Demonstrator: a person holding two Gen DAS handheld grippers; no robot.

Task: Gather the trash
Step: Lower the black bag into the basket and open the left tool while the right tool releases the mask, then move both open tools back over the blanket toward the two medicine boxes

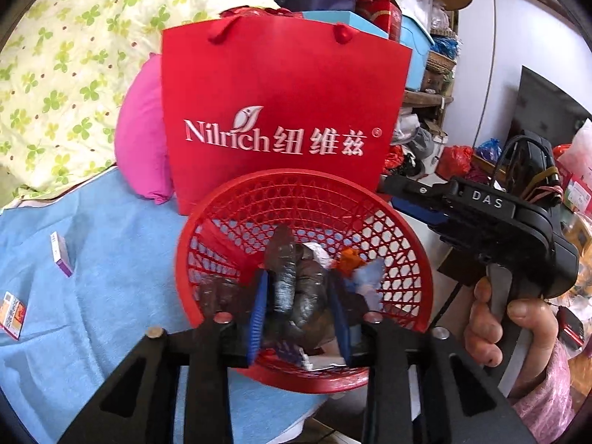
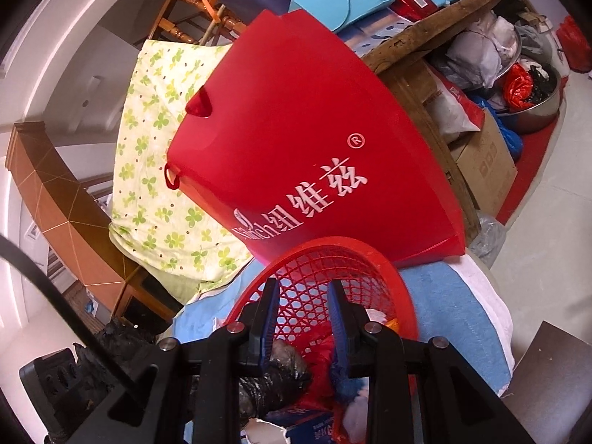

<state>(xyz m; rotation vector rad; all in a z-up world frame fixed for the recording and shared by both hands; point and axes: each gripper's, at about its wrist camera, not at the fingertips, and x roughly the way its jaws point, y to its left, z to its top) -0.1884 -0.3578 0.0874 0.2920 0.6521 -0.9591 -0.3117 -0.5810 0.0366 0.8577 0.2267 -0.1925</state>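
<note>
A red mesh basket (image 1: 392,229) sits on the blue cloth and holds trash: a crumpled dark plastic bag (image 1: 296,285), orange and white scraps (image 1: 351,259). My left gripper (image 1: 299,307) hangs over the basket with its blue pads either side of the dark bag, shut on it. The right gripper's body (image 1: 492,222) shows at the basket's right, held by a hand. In the right wrist view the right gripper (image 2: 305,314) is open above the basket (image 2: 392,277), with the dark bag (image 2: 273,373) and a small box (image 2: 307,425) below it.
A red paper bag (image 1: 281,85) stands just behind the basket, a pink cushion (image 1: 140,140) and a clover quilt (image 1: 66,74) at its left. Two small boxes (image 1: 61,255) (image 1: 13,314) lie on the blue cloth (image 1: 111,296). Cluttered shelves and bags fill the right.
</note>
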